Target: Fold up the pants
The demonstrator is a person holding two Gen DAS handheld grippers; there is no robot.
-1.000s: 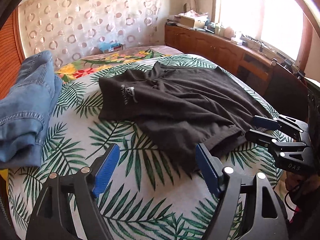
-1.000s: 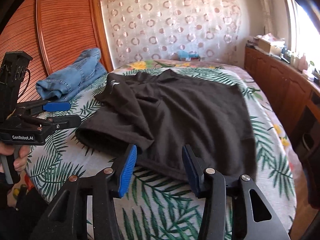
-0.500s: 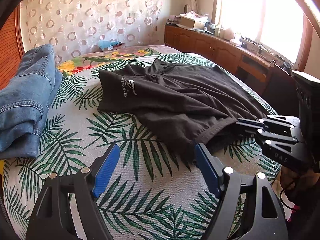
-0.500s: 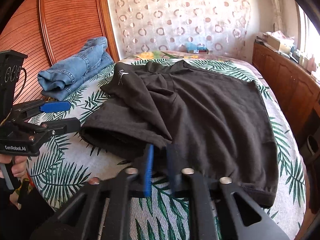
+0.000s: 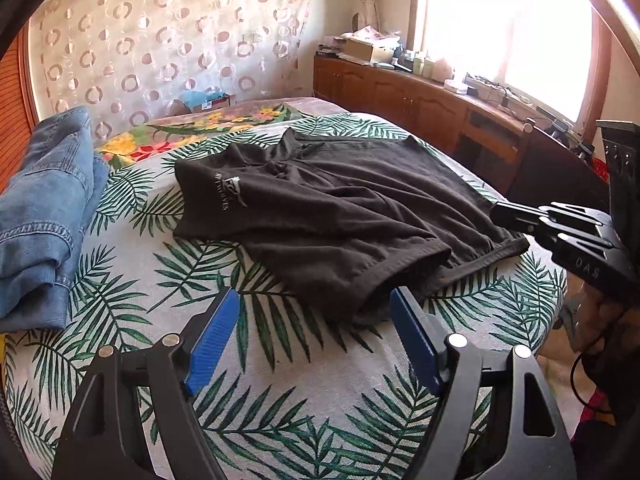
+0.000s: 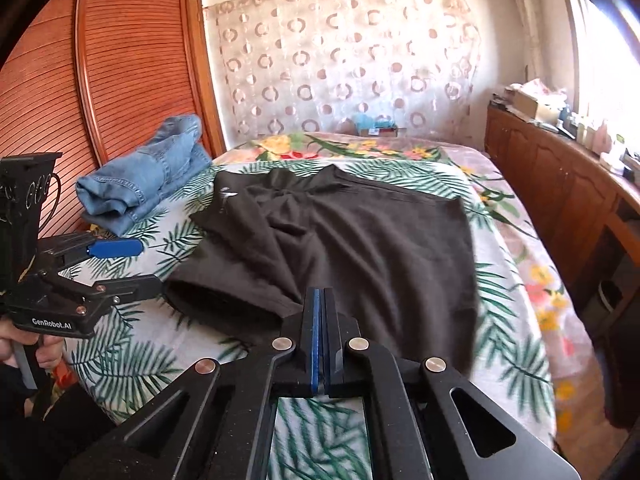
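Observation:
A black garment (image 5: 340, 204) with a white logo lies spread and rumpled on the leaf-print bed; it also shows in the right wrist view (image 6: 360, 236). My left gripper (image 5: 316, 324) is open, just short of the garment's near hem, and it shows from the side in the right wrist view (image 6: 136, 264). My right gripper (image 6: 319, 300) is shut over the garment's near edge; no cloth shows between the pads. In the left wrist view it (image 5: 500, 212) sits at the garment's right hem.
Folded blue jeans (image 5: 44, 216) lie at the bed's left side, also in the right wrist view (image 6: 148, 176). A wooden cabinet (image 5: 432, 108) with clutter runs along the right wall under the window. A slatted wooden door (image 6: 120, 64) stands behind the jeans.
My right gripper has gone from open to shut at the garment's near hem and moved forward. My left gripper has stayed open and pulled back slightly.

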